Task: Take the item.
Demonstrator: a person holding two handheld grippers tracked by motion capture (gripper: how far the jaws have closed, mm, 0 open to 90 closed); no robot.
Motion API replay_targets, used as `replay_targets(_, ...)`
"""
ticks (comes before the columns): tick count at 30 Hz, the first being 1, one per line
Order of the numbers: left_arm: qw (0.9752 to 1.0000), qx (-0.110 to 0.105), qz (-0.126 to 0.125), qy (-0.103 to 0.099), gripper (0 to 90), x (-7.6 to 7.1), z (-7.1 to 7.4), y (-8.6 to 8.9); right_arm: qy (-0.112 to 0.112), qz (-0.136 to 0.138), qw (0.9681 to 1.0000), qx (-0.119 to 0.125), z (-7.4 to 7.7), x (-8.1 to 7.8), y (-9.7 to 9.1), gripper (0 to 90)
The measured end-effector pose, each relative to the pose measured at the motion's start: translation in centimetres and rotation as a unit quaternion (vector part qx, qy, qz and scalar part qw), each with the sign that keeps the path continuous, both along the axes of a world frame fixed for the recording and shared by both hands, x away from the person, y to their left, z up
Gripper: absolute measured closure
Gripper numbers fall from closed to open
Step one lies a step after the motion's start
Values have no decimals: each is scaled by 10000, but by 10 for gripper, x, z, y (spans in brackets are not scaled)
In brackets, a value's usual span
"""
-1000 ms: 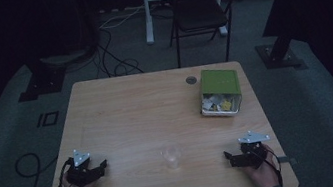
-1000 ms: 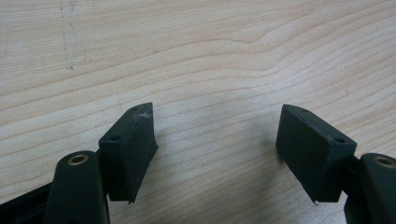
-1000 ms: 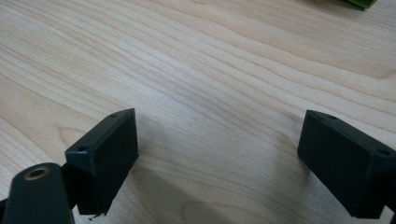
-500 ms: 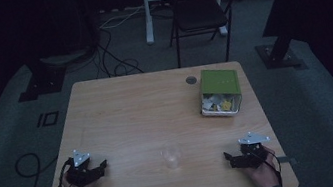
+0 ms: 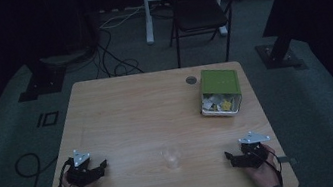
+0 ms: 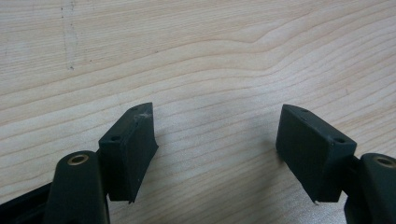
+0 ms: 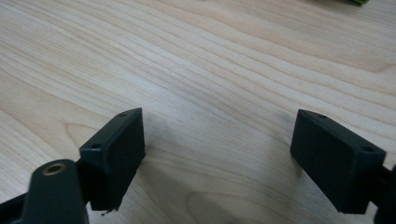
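Left gripper (image 5: pixel 99 166): jaws apart, empty.
Right gripper (image 5: pixel 230 157): jaws apart, empty.
Glass (image 5: pixel 171 157): upright on counter (image 5: pixel 127 115), between both grippers, about equally near.

We see a clear glass (image 5: pixel 171 156) between the left gripper (image 5: pixel 99 166) and right gripper (image 5: pixel 228 157); a green box (image 5: pixel 220 89) lies beyond the right one.
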State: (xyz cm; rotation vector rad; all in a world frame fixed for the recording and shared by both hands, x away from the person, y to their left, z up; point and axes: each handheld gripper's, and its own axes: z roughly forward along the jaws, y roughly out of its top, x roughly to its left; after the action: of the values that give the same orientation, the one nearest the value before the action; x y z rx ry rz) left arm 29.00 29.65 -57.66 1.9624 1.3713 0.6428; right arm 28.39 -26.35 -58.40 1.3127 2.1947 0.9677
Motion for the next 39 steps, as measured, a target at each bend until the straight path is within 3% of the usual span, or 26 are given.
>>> replay_targets(3,10000,-1,3,0,293,0,0,0,66,-10,10000,57,3,-1,1,204)
replay_targets(13,10000,0,34,5,293,0,0,-1,-155,23,9998,78,22,-5,5,247)
replay_targets(19,10000,0,44,5,293,0,0,-1,-81,68,9998,148,26,-3,4,245)
replay_targets(32,10000,-5,48,0,292,-1,0,-1,-267,72,9996,18,36,2,6,241)
replay_targets(39,10000,-2,45,3,292,-1,0,-1,-289,114,9995,74,43,8,7,244)
